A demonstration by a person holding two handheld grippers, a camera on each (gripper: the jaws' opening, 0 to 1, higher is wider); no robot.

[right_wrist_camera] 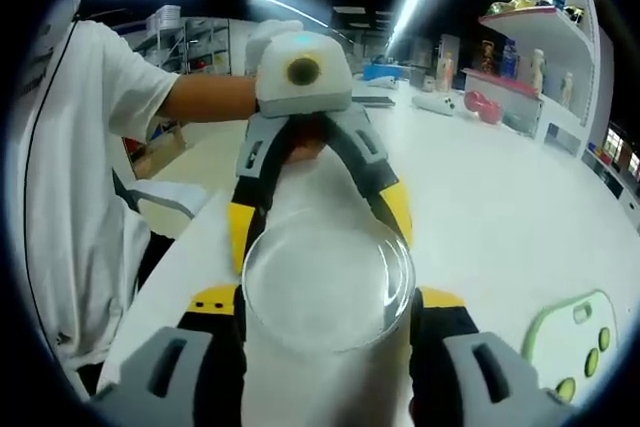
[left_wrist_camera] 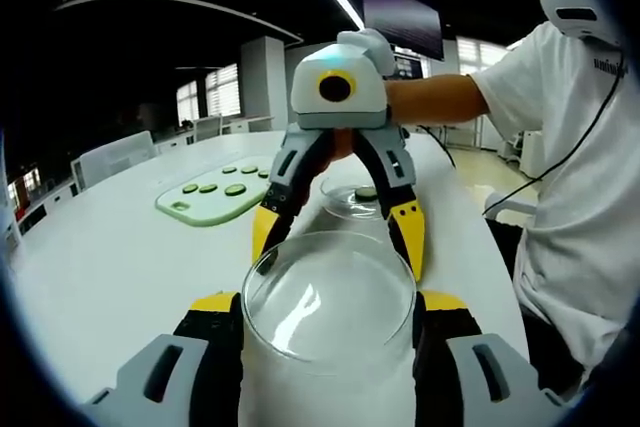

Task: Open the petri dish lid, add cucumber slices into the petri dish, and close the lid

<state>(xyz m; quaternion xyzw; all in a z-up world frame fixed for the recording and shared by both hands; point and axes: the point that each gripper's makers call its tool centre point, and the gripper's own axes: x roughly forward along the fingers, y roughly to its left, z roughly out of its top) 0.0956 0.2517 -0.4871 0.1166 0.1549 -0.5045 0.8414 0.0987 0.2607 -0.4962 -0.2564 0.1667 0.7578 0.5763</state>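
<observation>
A clear round petri dish lid [left_wrist_camera: 330, 297] hangs above the white table [left_wrist_camera: 110, 267], between two grippers that face each other. My left gripper [left_wrist_camera: 328, 305] has its jaws against the lid's sides. The right gripper [left_wrist_camera: 337, 242] reaches in from the far side, its yellow fingertips [left_wrist_camera: 408, 237] flanking the lid's far rim. In the right gripper view the same lid [right_wrist_camera: 328, 277] sits between my right gripper's [right_wrist_camera: 328, 299] jaws, with the left gripper [right_wrist_camera: 320, 222] opposite. Behind the lid the petri dish base [left_wrist_camera: 345, 209] stands on the table with a cucumber slice [left_wrist_camera: 366, 192] in it.
A pale green cutting board [left_wrist_camera: 215, 197] with several cucumber slices lies left of the dish, and its corner [right_wrist_camera: 560, 342] appears at the lower right. A person in a white shirt [left_wrist_camera: 580, 227] stands at the table's edge. Shelves [right_wrist_camera: 540, 37] stand beyond the table.
</observation>
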